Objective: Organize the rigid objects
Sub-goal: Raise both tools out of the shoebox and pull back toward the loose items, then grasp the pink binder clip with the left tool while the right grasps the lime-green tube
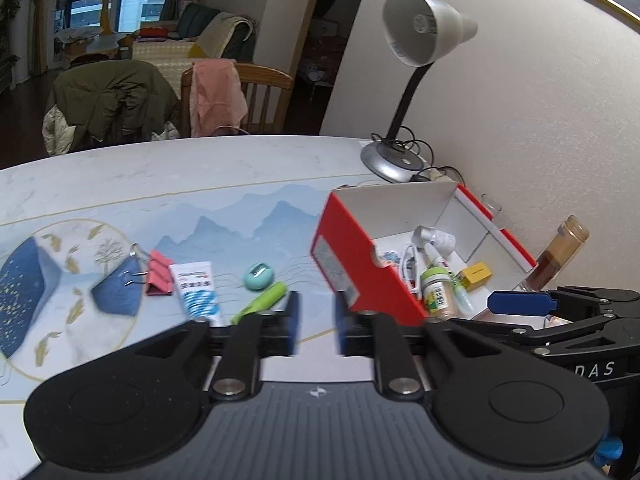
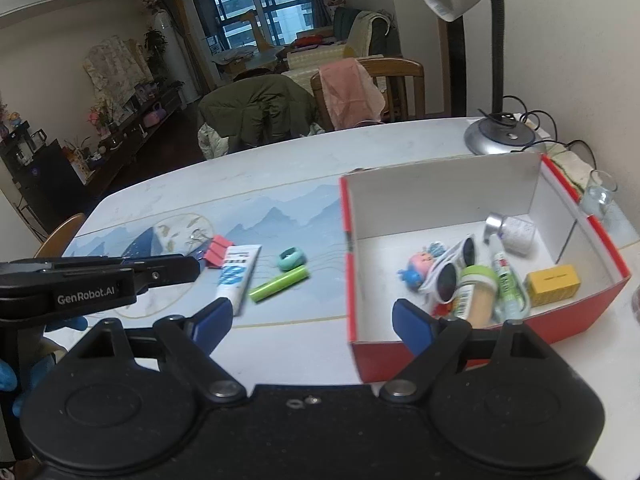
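Empty left gripper (image 1: 316, 322), table (image 1: 168, 176), lamp (image 1: 424, 28)

A room with a big table

A white lamp (image 1: 424, 26) stands by the wall. Wooden chairs (image 2: 394, 86) hold coats. Big windows (image 2: 256, 4) look dark.

Red box (image 2: 492, 322), white inside, stands open on the worktop (image 2: 280, 168); it holds white sunglasses (image 2: 450, 270), a green-capped jar (image 2: 476, 292), a yellow carton (image 2: 554, 284), a small toy figure (image 2: 418, 266) and a silver-capped bottle (image 2: 512, 232). Left of it lie a green tube (image 2: 280, 283), teal ring (image 2: 292, 259), white-and-blue tube (image 2: 236, 274) and red binder clip (image 2: 218, 251), all apart.
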Available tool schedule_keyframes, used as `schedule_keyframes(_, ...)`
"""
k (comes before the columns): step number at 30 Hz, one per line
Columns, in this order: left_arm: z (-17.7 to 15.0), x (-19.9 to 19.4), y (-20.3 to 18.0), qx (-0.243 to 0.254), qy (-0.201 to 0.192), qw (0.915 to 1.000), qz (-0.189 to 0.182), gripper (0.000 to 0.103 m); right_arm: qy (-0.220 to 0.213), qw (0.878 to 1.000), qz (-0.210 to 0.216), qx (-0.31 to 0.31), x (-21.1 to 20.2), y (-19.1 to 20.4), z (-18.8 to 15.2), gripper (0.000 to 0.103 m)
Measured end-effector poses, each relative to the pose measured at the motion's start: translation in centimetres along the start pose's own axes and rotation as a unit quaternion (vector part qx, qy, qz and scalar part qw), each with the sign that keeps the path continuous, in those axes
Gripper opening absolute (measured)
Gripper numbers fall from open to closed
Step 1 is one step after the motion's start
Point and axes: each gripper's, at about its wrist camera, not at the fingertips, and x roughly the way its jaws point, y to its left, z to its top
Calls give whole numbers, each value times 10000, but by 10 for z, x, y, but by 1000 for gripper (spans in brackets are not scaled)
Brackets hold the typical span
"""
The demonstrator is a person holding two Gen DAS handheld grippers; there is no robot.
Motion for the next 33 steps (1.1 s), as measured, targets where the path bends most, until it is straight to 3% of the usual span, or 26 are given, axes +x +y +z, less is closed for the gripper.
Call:
schedule_keyframes(2,-3,-4,8,-17,-33,10000,36,61,25,10000,10,-1,2,8,-2,87)
schedule_keyframes(6,-7,-8,25,-94,-14,10000,19,62,86,10000,31,-11,8,21,-4,87)
schedule_keyframes(8,-8,-11,34,-106,-35,9999,122,73,114,9999,28,-12,12,27,-5,87)
schedule_keyframes(16,-4,-7,78,-308,-195,9988,323,91,221,9997,-37,-37,33,51,-4,87)
schedule_keyframes(19,-4,-1,93,-279,-264,9985,388,103,246,9996,-121,4,43,57,-1,88)
schedule_keyframes(33,-3,63,154,-35,9,9965,834,103,575,9971,-411,298,106,70,14,88)
